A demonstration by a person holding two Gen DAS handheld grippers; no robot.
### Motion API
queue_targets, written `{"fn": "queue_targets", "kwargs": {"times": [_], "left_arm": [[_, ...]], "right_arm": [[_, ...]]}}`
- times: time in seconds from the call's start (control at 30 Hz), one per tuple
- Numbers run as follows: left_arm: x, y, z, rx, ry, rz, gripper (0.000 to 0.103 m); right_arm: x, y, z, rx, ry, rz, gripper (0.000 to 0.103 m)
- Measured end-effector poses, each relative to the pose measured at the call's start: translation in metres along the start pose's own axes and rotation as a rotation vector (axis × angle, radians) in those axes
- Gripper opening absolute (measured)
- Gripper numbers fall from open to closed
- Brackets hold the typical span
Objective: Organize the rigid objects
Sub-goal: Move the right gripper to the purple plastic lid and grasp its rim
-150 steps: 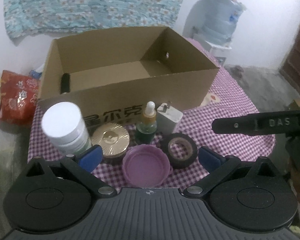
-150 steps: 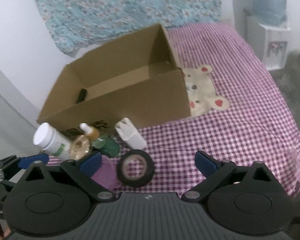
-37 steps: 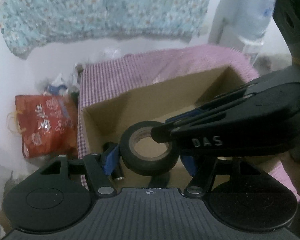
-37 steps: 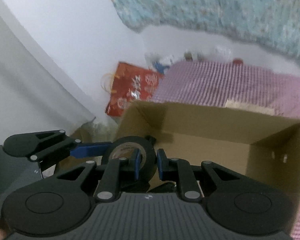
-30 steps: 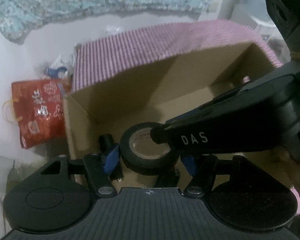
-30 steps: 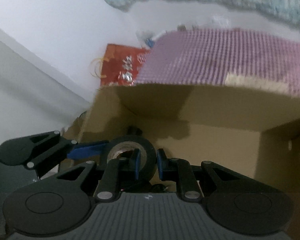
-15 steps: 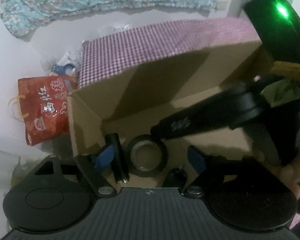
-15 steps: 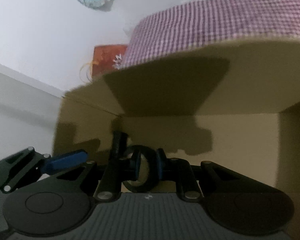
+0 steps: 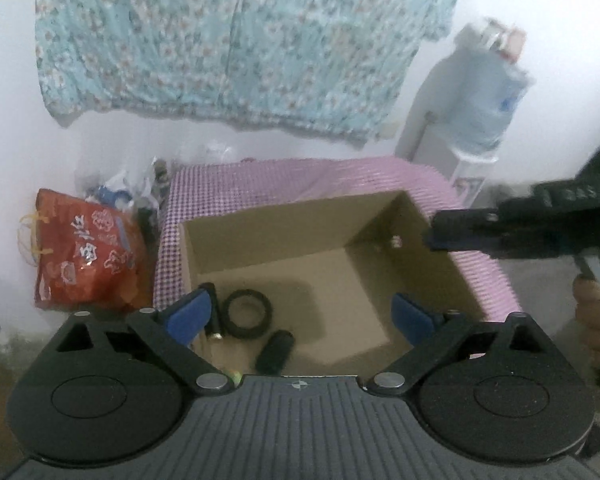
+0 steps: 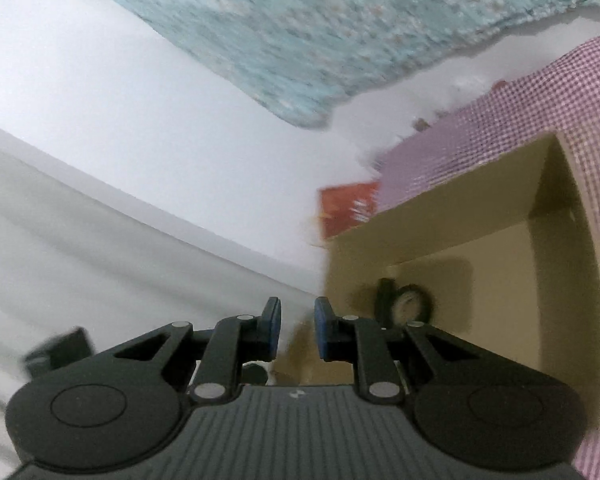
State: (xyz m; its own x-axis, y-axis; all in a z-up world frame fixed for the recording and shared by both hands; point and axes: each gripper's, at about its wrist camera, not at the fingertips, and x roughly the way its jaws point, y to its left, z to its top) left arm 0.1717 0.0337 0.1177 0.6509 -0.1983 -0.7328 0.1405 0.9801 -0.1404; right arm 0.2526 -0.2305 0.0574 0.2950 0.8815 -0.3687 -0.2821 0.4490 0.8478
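The black tape roll (image 9: 247, 312) lies flat on the floor of the open cardboard box (image 9: 300, 232), between two black cylinders (image 9: 212, 312) (image 9: 275, 350). My left gripper (image 9: 300, 314) hovers above the box's near side with its jaws opening wide and nothing between them. My right gripper (image 9: 434, 236), held by a hand (image 9: 592, 312), reaches in from the right over the box's right wall. In the right wrist view my right gripper (image 10: 297, 328) is nearly closed and holds nothing. There the tape roll (image 10: 410, 308) rests in the box (image 10: 500, 208) to its right.
A pink checked cloth (image 9: 260, 184) covers the table under the box. A red bag (image 9: 84, 256) and small clutter stand by the wall at the left. A water dispenser with its bottle (image 9: 484, 104) is at the right. A floral cloth (image 9: 236, 40) hangs on the wall.
The tape roll was let go and now lies in the box. Both grippers rose and drew back from it. The left jaws spread wider, and the right gripper swung off to the side.
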Motion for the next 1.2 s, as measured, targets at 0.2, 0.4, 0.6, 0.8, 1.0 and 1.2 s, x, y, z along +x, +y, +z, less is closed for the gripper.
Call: {"fn": "queue_targets", "kwargs": {"times": [0.2, 0.4, 0.6, 0.8, 1.0, 1.2], "left_arm": [[-0.028, -0.009, -0.045, -0.032, -0.035, -0.033, 0.101], [0.009, -0.032, -0.095, -0.013, 0.092, -0.05, 0.101], [0.068, -0.057, -0.132, 0.061, 0.245, -0.043, 0.099], [0.102, -0.063, -0.148, 0.124, 0.307, 0.016, 0.095], [0.114, -0.064, -0.165, 0.129, 0.343, 0.003, 0.092], [0.125, -0.062, -0.173, 0.144, 0.38, 0.002, 0.083]], "right_arm": [[-0.063, 0.001, -0.075, 0.014, -0.073, 0.017, 0.02], [-0.062, -0.023, -0.145, 0.022, -0.024, -0.224, 0.021], [-0.017, -0.044, -0.181, 0.024, 0.067, -0.388, 0.021], [0.013, -0.049, -0.178, -0.027, 0.098, -0.439, 0.022], [0.041, -0.064, -0.17, -0.07, 0.162, -0.493, 0.023], [0.063, -0.075, -0.171, -0.106, 0.212, -0.526, 0.023]]}}
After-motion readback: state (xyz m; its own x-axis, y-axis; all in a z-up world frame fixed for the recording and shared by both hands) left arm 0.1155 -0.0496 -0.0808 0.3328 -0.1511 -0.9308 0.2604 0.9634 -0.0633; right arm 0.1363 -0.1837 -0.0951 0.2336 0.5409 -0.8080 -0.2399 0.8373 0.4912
